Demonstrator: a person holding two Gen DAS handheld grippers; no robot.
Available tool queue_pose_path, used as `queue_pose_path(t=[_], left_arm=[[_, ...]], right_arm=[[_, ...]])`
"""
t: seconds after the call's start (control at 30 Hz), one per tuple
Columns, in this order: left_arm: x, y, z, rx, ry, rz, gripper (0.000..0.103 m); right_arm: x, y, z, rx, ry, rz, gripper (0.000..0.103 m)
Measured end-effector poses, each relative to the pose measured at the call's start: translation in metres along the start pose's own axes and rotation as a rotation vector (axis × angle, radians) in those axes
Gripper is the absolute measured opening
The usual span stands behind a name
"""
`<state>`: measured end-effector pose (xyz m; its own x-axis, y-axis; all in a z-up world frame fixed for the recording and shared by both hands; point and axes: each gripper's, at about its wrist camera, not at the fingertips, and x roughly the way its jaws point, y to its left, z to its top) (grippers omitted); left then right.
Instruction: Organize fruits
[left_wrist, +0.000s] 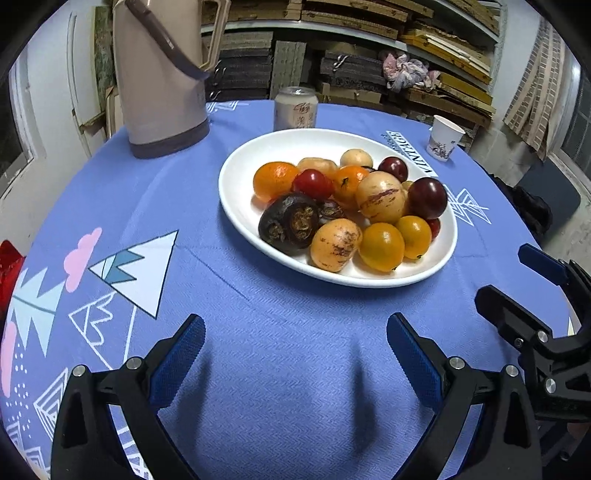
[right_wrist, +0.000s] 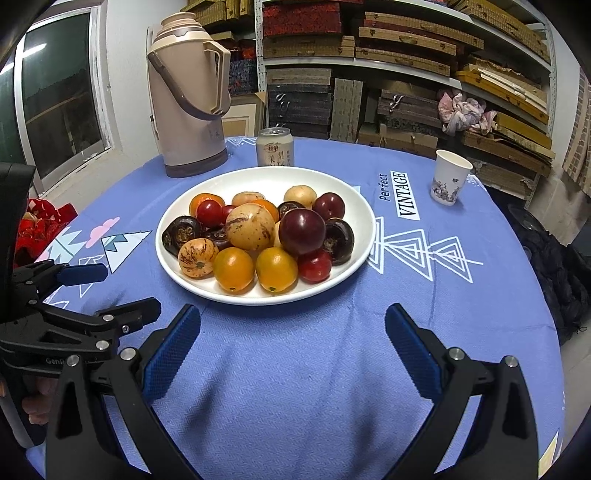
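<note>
Both grippers hang empty with jaws spread wide: the left gripper (left_wrist: 295, 354) and the right gripper (right_wrist: 293, 343) sit low over the blue cloth (right_wrist: 332, 369), side by side, just short of the plate (right_wrist: 364, 236). All the fruit (right_wrist: 255, 236) lies heaped on that plate, none on the cloth, which fits either a finished gathering or a pile awaiting sorting. Any pick, I judge, should take a top or edge piece, since round fruit rolls. The right view shows a hand (right_wrist: 35, 402) on the left tool and a red bag (right_wrist: 40, 221); the left view crops the flask (left_wrist: 162, 74).
</note>
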<state>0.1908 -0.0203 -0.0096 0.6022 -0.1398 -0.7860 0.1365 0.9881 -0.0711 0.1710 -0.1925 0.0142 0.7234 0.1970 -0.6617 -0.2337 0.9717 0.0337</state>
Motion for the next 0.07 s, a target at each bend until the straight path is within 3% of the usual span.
queue_pose_path(t=[0.07], left_arm=[[0.0006, 0.0020, 0.0004, -0.013, 0.003, 0.002, 0.099]], right_arm=[[0.0005, 0.0001, -0.0003, -0.002, 0.001, -0.002, 0.098]])
